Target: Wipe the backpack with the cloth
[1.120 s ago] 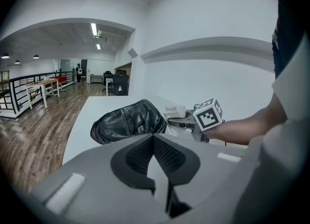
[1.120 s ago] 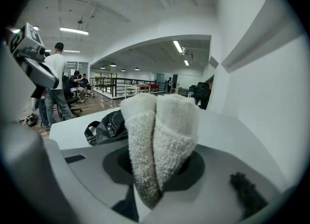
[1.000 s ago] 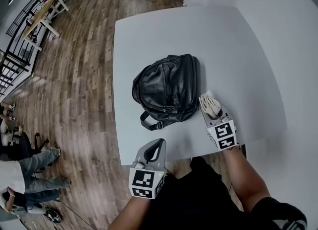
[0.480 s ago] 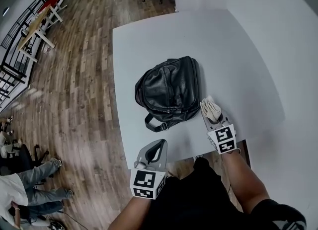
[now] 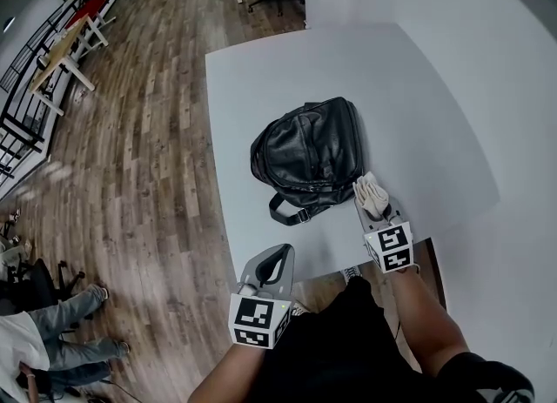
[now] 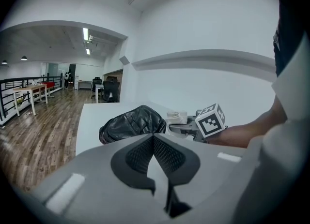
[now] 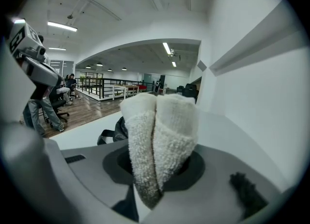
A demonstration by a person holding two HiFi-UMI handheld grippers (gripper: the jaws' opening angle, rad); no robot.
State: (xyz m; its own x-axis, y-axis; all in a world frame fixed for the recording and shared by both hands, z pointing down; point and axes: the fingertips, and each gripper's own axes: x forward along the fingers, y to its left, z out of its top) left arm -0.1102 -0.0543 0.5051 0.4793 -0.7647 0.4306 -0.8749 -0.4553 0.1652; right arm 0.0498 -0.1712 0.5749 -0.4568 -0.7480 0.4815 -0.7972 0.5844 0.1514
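I'm clamping the cloth point(image 5: 371, 191) in my right tool point(image 5: 375, 204) beside the backpack point(image 5: 309, 153); left tool point(image 5: 272, 262) closed, empty; wiping isn't yet starting.

Open-plan office, large and sparsely furnished: wood-plank floor point(image 5: 148, 157), white walls point(image 5: 487, 44), ceiling strip lights point(image 7: 60, 26). Furnishings: white tabletop point(image 5: 261, 88) set against the wall, light-wood desks point(image 5: 65, 49) beside a black railing point(image 5: 26, 105), and dark office chairs point(image 6: 110, 90) at the far end. Occupants: a person point(image 5: 52, 310) in jeans out on the open floor.
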